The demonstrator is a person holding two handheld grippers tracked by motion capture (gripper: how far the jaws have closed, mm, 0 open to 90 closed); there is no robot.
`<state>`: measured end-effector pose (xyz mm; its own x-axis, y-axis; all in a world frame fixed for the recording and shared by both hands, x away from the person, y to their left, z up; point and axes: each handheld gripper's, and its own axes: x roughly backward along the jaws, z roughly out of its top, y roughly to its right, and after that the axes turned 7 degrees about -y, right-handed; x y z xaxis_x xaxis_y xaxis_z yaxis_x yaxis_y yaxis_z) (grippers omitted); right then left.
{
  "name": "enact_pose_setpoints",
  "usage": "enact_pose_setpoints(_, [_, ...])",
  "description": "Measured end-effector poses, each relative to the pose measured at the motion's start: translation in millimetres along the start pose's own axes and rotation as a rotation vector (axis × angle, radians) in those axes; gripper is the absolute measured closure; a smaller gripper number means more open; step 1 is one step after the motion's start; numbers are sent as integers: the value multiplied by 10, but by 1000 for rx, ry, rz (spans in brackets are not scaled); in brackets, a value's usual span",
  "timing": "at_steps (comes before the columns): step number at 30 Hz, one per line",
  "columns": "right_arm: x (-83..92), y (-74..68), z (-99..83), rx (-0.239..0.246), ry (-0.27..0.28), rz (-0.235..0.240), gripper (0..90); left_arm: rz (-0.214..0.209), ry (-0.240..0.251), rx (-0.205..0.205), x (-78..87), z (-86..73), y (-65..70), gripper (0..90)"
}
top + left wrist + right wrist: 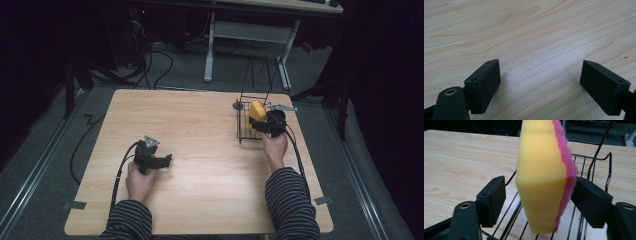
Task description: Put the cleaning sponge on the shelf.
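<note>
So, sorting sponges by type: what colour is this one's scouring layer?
Pink, on the yellow foam sponge with its pink scouring layer; clearest in the right gripper view.

1. Your high view looks forward and down from above your side, taking in the whole table [200,150].
2. Left gripper view sits close over bare tabletop.
3. Right gripper view faces the wire basket [596,160] close up; the high view shares it.

Wire basket [246,125] blocks the far right; bare table [200,130] elsewhere lies open.
</note>
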<state>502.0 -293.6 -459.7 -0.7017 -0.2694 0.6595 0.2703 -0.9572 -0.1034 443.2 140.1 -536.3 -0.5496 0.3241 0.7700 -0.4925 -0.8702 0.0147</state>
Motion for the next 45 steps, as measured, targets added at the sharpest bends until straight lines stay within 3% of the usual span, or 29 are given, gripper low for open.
enact_pose_setpoints(10, [134,-24,20,25,11,-2,232,0,0,0,0,0,1,173])
enact_pose_setpoints(30, [360,-32,18,29,34,2,214,1,0,-1,0,0,1,172])
enact_pose_setpoints(32, [404,-25,-7,30,57,-1,225,1,0,-1,0,0,1,172])
enact_pose_setpoints(39, [481,24,-61,21,44,-3,221,1,0,-1,0,0,2,172])
enact_pose_setpoints(45, [596,-2,-50,37,76,9,222,2,0,-3,0,1,1,172])
